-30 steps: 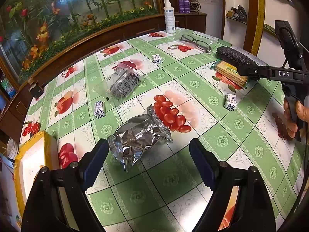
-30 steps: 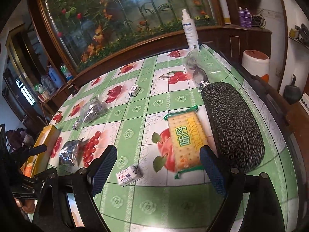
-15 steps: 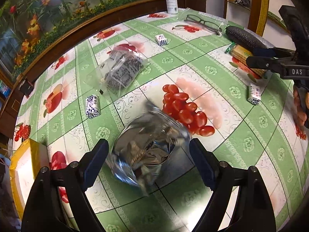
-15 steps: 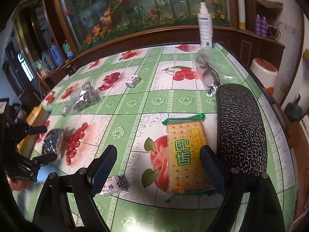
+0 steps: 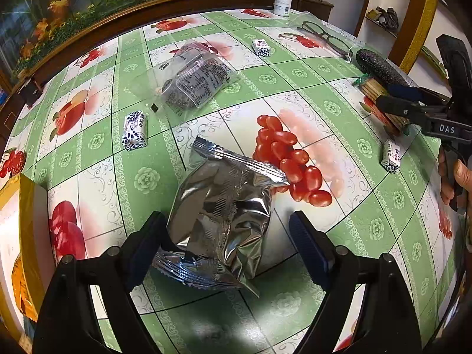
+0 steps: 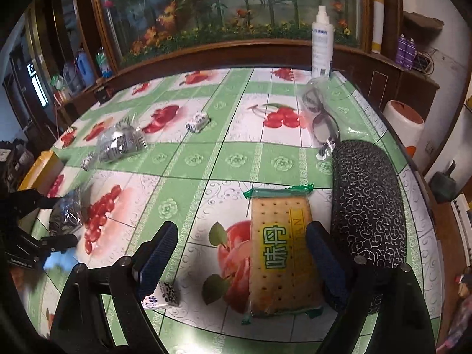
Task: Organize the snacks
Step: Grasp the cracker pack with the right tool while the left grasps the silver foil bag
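A silver foil snack bag [image 5: 221, 218] lies on the green fruit-print tablecloth. My left gripper [image 5: 227, 250] is open, low over the table, its jaws on either side of the bag's near end. My right gripper [image 6: 242, 256] is open, its jaws straddling a cracker pack [image 6: 283, 253] with green lettering; the cracker pack also shows in the left wrist view [image 5: 380, 100]. A clear bag of dark snacks [image 5: 191, 84] and small blue-white wrapped candies [image 5: 134, 131] [image 5: 391, 156] [image 6: 162, 295] lie around.
A yellow box [image 5: 20, 236] stands at the table's left edge. A black patterned glasses case [image 6: 368, 203] lies right of the cracker pack. Glasses in a clear bag [image 6: 321, 118] and a white spray bottle [image 6: 321, 47] are at the far side.
My left gripper has moved forward and down until the foil bag sits between its jaws. My right gripper has closed in over the cracker pack.
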